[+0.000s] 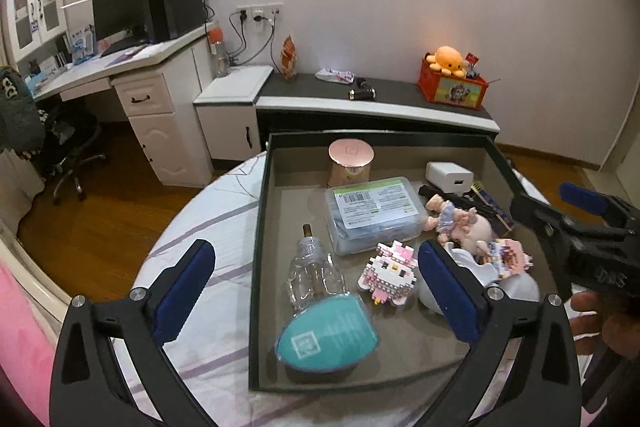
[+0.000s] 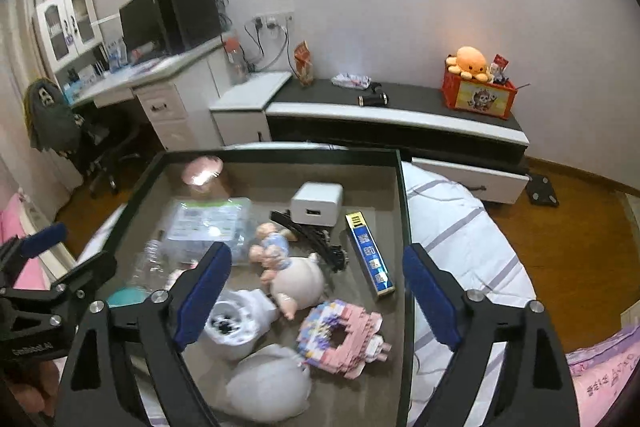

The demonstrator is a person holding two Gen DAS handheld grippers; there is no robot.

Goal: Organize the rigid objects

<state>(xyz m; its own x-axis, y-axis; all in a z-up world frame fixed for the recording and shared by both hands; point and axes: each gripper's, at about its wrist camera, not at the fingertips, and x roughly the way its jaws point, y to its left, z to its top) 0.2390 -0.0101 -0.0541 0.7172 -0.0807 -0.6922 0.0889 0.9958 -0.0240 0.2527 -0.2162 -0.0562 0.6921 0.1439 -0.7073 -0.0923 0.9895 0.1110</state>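
Both tools hover spread wide and empty over a dark-walled tray [image 1: 256,227] set on a striped bed [image 1: 208,227]. The left tool [image 1: 316,287] hangs above the tray's near-left part, where a clear glass bottle [image 1: 314,267] lies beside a teal oval case [image 1: 326,339]. The right tool [image 2: 318,291] hangs over the pig doll [image 2: 298,283], with a pink block house [image 2: 344,335] at 5 o'clock and a blue slim box [image 2: 370,253] at 2 o'clock against the right wall.

Most pieces already sit inside, so the step is probably tidying positions. Things lie crowded and touching around the doll, so a steep descent with fingers straddling one item seems wise. The block models look fragile; a light squeeze suits them. Open floor shows near the tray's near edge and left wall. The walls limit sideways entry.
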